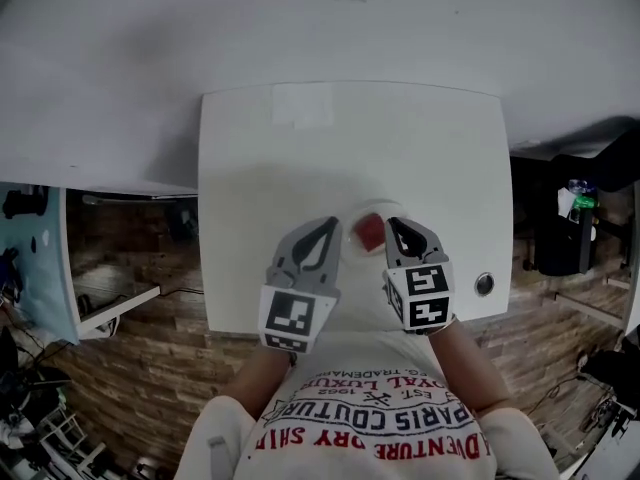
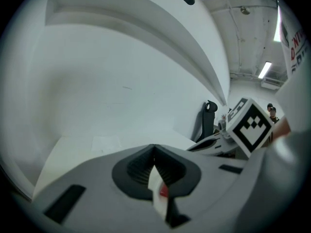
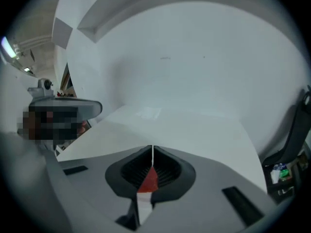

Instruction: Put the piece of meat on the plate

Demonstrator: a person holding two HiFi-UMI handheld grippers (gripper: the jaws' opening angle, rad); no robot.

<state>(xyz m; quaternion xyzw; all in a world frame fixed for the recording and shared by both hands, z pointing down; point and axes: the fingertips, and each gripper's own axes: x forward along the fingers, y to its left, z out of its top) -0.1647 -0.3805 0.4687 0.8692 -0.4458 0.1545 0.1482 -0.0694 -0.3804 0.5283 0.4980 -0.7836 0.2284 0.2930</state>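
Note:
A small red piece of meat (image 1: 369,230) lies on a white plate (image 1: 362,268) near the front edge of the white table (image 1: 260,168). My left gripper (image 1: 333,222) is just left of the meat and my right gripper (image 1: 393,224) just right of it, both a little above the plate. The left gripper (image 2: 154,147) is shut with nothing between its pads; the meat (image 2: 164,192) shows through the gap behind its tips. The right gripper (image 3: 152,147) is shut and empty too, with the meat (image 3: 148,181) and the plate (image 3: 144,208) visible below it.
A round metal grommet (image 1: 484,284) sits in the table's front right corner. A pale paper patch (image 1: 303,105) lies at the table's far edge, against a white wall. A black chair (image 1: 570,238) stands right of the table. Wooden floor surrounds it.

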